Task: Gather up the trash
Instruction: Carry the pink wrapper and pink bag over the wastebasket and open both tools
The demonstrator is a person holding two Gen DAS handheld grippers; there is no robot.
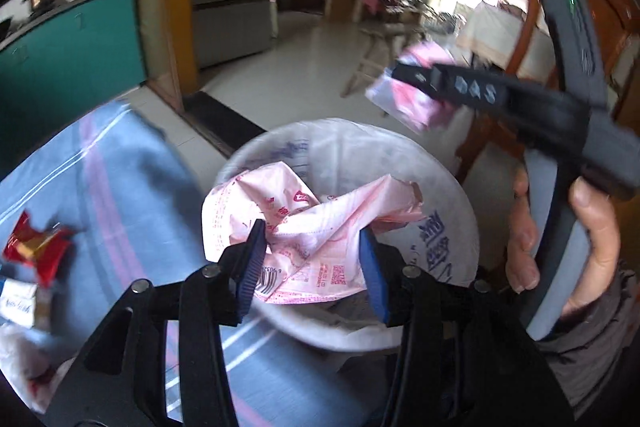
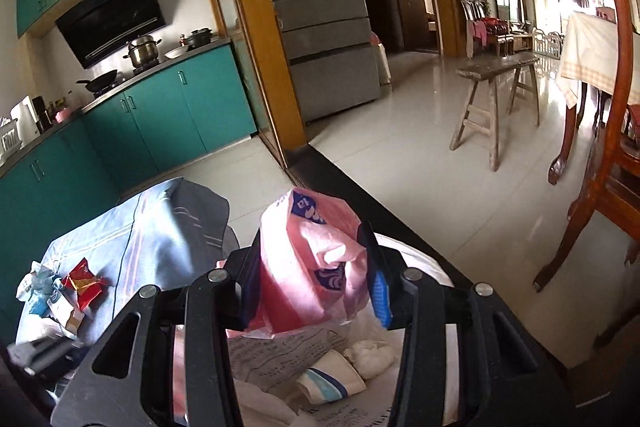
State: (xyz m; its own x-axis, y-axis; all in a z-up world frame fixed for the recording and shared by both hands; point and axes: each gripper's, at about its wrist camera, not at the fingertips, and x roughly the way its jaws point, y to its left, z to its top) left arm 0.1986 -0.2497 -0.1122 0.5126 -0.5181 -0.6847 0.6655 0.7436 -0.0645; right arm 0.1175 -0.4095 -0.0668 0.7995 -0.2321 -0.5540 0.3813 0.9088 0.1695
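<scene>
My left gripper (image 1: 312, 259) is shut on a crumpled pink-and-white plastic wrapper (image 1: 304, 223) and holds it over the white-lined trash bin (image 1: 448, 195). My right gripper (image 2: 316, 263) is shut on a pink plastic bag with blue logos (image 2: 316, 263), above the same bin (image 2: 424, 263); it also shows in the left wrist view (image 1: 404, 83), up and to the right of the bin. Inside the bin lie printed paper (image 2: 280, 351), a paper cup (image 2: 332, 379) and a white tissue wad (image 2: 370, 351). A red snack wrapper (image 1: 36, 247) lies on the blue cloth (image 1: 120, 187).
More wrappers (image 2: 52, 295) lie on the cloth's left part, with white packets (image 1: 18, 301) near the red one. Teal kitchen cabinets (image 2: 180, 111) stand at left, a fridge (image 2: 324, 27) behind. A wooden bench (image 2: 496, 95) and wooden chair (image 2: 608, 187) stand on the tiled floor at right.
</scene>
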